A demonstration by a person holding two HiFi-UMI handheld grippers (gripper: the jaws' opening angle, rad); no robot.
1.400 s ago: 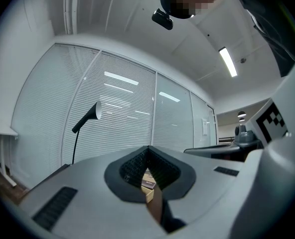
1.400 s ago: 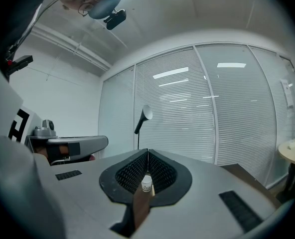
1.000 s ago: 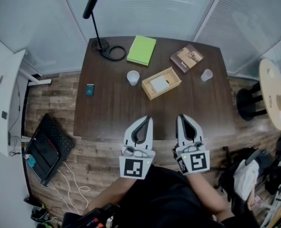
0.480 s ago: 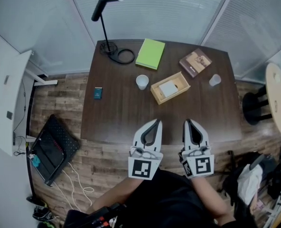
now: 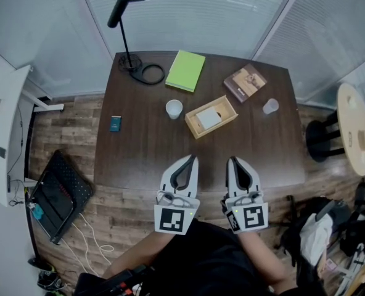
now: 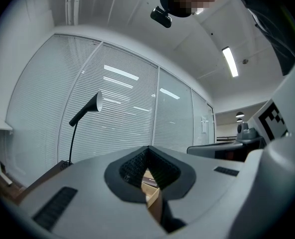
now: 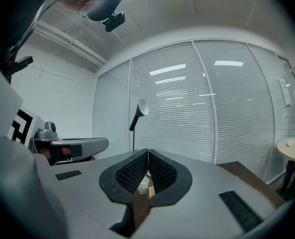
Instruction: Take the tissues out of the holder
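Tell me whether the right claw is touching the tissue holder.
Apart. The head view shows the right claw at the near edge, with bare table between it and the tissue holder.

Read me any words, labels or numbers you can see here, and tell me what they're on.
No text here can be read.
On the brown book: cover print too small.
On the small teal box: print, if any, too small.
On the left tongs and right tongs: black-and-white marker patterns only, no words.
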